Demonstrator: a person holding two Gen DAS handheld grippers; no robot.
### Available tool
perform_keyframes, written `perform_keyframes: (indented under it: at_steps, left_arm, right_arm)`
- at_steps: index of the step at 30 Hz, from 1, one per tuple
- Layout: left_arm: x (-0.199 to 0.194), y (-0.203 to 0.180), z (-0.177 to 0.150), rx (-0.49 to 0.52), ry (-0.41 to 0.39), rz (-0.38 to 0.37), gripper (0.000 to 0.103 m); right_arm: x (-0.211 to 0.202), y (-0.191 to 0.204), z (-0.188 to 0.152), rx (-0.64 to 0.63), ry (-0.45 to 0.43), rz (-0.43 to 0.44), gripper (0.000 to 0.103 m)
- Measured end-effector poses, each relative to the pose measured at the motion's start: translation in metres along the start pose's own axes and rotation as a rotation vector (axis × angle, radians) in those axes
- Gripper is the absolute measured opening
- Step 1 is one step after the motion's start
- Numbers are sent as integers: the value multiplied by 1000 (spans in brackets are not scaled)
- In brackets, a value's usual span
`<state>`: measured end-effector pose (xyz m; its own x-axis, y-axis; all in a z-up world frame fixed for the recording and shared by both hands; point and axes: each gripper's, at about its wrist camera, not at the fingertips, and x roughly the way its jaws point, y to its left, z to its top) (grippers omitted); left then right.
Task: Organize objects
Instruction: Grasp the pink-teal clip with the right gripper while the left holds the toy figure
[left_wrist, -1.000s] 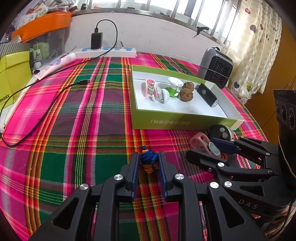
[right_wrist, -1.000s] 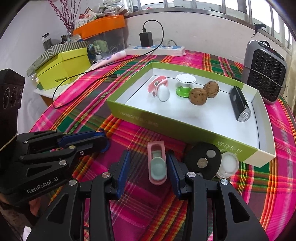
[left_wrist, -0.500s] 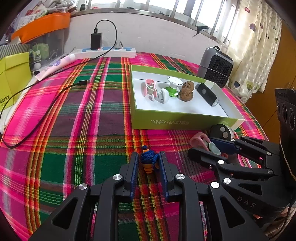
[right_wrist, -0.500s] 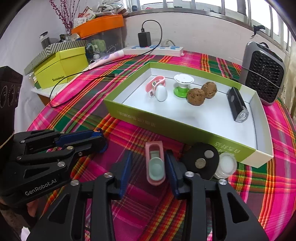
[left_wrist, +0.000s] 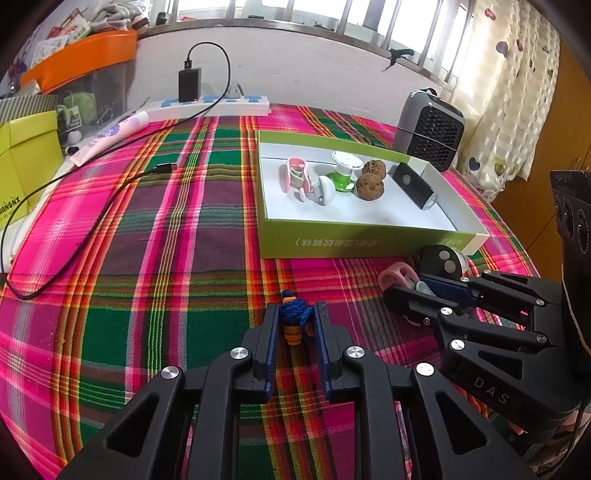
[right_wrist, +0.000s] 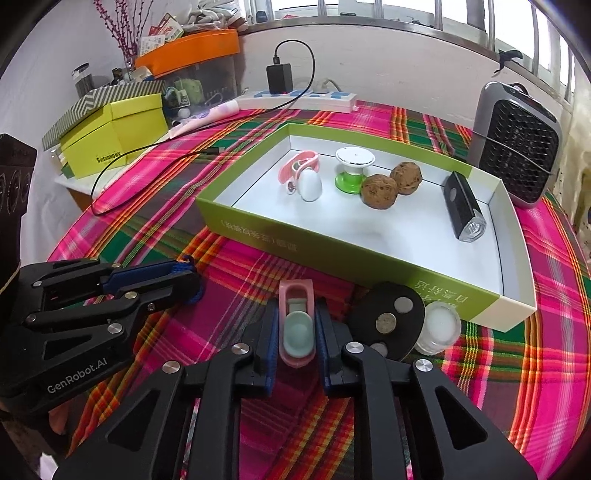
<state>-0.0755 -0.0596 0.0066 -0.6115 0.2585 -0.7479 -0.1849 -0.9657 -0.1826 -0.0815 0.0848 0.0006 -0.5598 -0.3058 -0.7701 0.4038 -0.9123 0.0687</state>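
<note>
Both tools down on the plaid-covered bench (left_wrist: 155, 236), each clamped on a small item at the near edge. Right tool (right_wrist: 295, 332) pinched on the sides of a pink clip-like case (right_wrist: 296, 325) lying flat, just near of the green box (right_wrist: 347, 254). Left tool (left_wrist: 295, 325) squeezed together on a blue braided cord charm (left_wrist: 293, 317) with orange beads, well left of the box and apart from it.

Step in hand, by the look of it: secure both grips, then lift. Best done by raising straight up before swinging toward the box, to clear its near wall. Keep pressure steady on the pink case: smooth sides, likely to slip. Mind the black disc (right_wrist: 388, 317) and clear round cap (right_wrist: 441, 326) lying just right of the right tool. Soft cord may dangle and snag.

Inside the box, far half, left to right: pink clip (right_wrist: 301, 168) with white egg-shaped piece (right_wrist: 310, 186), white-and-green stand (right_wrist: 352, 166), two brown walnuts (right_wrist: 391, 184), black torch (right_wrist: 463, 206). Near half of the floor bare, room for both items.
</note>
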Motion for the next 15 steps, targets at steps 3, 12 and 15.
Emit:
perform_keyframes:
  at_steps: [3, 12, 15]
  left_arm:
    - [0, 0, 0, 0, -1, 1, 16]
    - [0, -1, 1, -5, 0, -3, 15]
    - [0, 0, 0, -4, -1, -3, 15]
  right_arm:
    - [0, 0, 0, -1, 1, 2, 18]
    - [-1, 0, -1, -3, 1, 1, 18]
    - [-1, 0, -1, 0, 0, 1, 18]
